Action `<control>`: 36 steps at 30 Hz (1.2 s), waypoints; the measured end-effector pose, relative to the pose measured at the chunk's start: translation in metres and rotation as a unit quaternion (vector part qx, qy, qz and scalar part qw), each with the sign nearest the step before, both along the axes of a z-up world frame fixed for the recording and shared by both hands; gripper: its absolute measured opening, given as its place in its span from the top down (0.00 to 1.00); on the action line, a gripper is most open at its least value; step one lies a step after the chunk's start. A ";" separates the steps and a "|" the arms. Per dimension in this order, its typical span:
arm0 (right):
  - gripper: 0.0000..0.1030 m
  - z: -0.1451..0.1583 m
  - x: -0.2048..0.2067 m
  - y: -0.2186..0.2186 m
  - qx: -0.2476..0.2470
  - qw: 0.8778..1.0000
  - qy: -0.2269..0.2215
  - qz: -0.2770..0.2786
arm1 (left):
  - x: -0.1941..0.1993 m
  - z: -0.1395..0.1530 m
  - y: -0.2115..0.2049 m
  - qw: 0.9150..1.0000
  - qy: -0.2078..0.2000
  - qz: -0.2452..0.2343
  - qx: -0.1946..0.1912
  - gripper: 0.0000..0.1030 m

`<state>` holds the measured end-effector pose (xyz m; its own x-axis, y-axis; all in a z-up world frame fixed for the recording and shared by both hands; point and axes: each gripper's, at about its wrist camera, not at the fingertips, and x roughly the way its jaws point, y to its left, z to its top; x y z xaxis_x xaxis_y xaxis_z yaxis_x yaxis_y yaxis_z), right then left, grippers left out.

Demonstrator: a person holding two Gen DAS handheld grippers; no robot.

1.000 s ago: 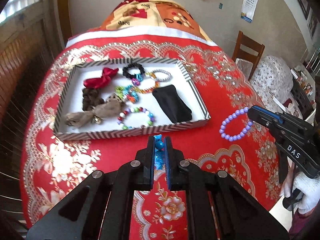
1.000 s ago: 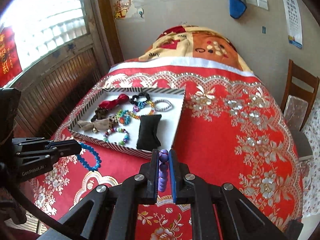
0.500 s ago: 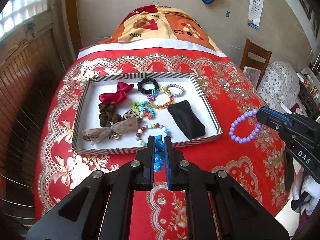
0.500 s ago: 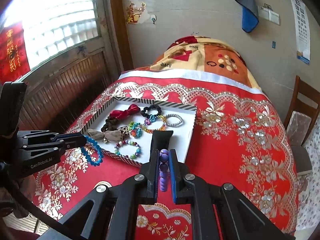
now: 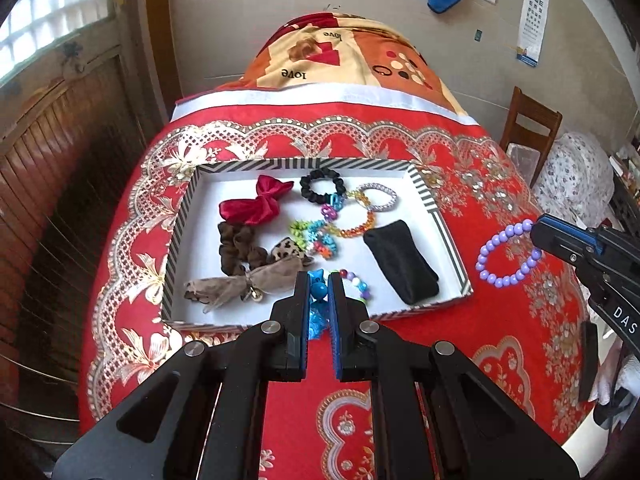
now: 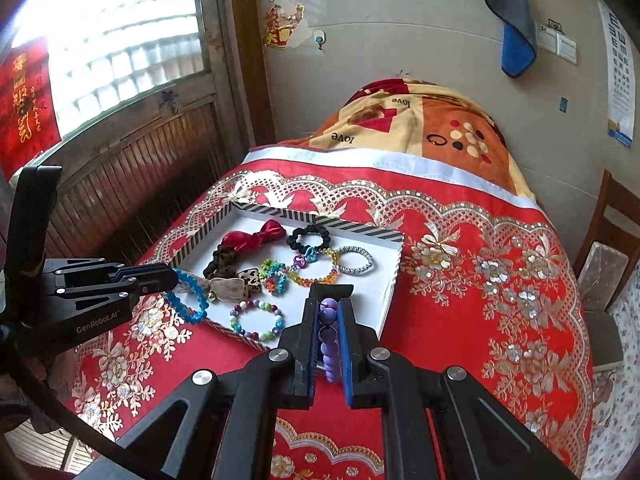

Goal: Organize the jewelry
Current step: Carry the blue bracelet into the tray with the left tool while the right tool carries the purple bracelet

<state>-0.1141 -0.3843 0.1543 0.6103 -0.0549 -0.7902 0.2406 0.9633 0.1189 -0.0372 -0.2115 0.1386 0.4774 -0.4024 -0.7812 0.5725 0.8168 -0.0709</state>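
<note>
My left gripper (image 5: 319, 280) is shut on a blue bead bracelet (image 5: 319, 291), and its tips overlap the near rim of the striped white tray (image 5: 420, 180). In the right wrist view that bracelet (image 6: 190, 296) dangles from the left gripper (image 6: 172, 276) by the tray's left corner. My right gripper (image 6: 329, 308) is shut on a purple bead bracelet (image 6: 330, 336) over the tray's near rim (image 6: 360, 232). From the left wrist view the purple bracelet (image 5: 506, 254) hangs as a loop from the right gripper (image 5: 536, 236), to the right of the tray. The tray holds bracelets, scrunchies and bows.
In the tray lie a red bow (image 5: 256, 202), a black scrunchie (image 5: 322, 186), a silver bracelet (image 5: 378, 198), a black pouch (image 5: 400, 264) and a multicoloured bead bracelet (image 6: 258, 320). A folded blanket (image 5: 340, 56) sits behind. A wooden chair (image 5: 528, 128) stands at the right.
Both grippers have risen and moved forward toward the tray, each still holding its bracelet. Their tips now overlap the tray's near rim instead of the red cloth.
</note>
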 end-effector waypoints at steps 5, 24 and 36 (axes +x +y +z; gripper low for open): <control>0.92 -0.003 0.013 -0.006 0.002 1.000 0.004 0.004 | 0.011 0.000 -0.002 1.000 -0.002 0.006 0.003 0.93; 0.92 -0.020 0.064 -0.026 0.011 0.999 0.011 0.031 | 0.075 0.005 0.000 0.998 0.024 0.054 -0.007 0.93; 0.92 -0.050 0.107 -0.045 0.037 0.998 0.029 0.046 | 0.130 -0.013 -0.004 0.993 0.066 0.093 -0.017 0.93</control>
<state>-0.0067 -0.4297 0.1045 0.5637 0.0590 -0.8239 0.1605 0.9706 0.1793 0.0929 -0.2158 0.1251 0.4399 -0.3433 -0.8298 0.3958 0.9036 -0.1640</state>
